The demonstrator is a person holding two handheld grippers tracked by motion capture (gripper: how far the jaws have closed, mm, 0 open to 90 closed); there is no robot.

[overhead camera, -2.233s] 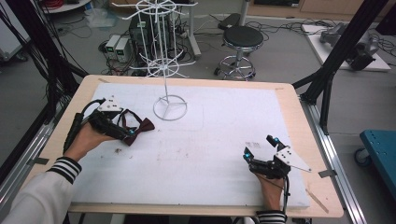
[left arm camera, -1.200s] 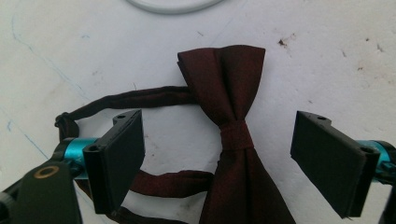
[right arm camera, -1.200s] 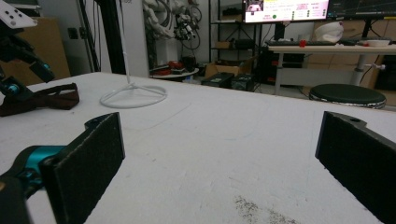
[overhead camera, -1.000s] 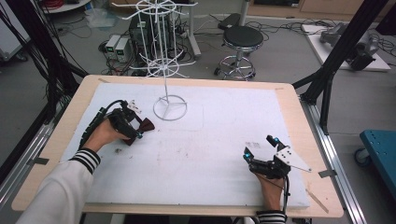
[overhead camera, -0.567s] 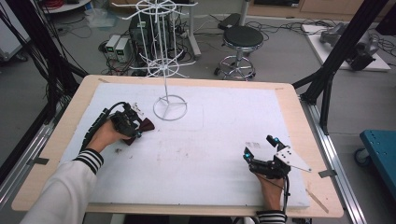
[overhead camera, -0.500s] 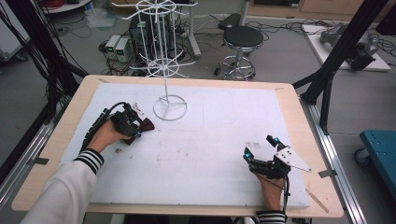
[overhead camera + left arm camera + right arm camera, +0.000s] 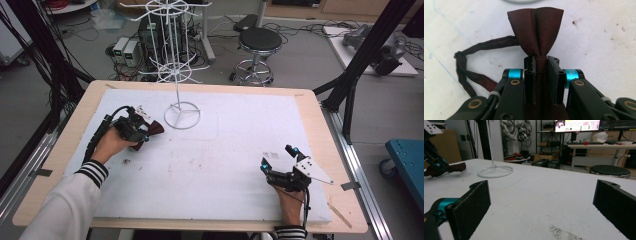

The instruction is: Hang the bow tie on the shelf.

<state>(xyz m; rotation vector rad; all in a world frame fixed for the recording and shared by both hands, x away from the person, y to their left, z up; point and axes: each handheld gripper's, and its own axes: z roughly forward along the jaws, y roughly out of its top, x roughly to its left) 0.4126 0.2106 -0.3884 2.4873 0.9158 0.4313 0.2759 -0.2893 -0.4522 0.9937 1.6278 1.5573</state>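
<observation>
A dark red bow tie (image 7: 536,30) lies on the white mat, its thin strap (image 7: 471,62) looping off to one side. My left gripper (image 7: 540,65) has just closed its jaws and now pinches the tie's knot at the middle, one wing fanning out beyond the pads. In the high view that left gripper (image 7: 136,129) sits at the mat's left, with the bow tie (image 7: 154,129) near the white wire rack's ring base (image 7: 182,115). My right gripper (image 7: 279,162) rests at the front right, jaws wide apart with nothing between them; its pads (image 7: 475,202) frame bare mat.
The white wire rack (image 7: 174,55) stands tall at the back middle of the white mat (image 7: 225,150), which covers a wooden table (image 7: 330,150). Behind the table are a black stool (image 7: 259,42), cables and electronics. Black frame posts flank both sides.
The left hand slid forward and rightward toward the rack's base, and its jaws closed on the bow tie's knot. The right hand and gripper stayed still.
</observation>
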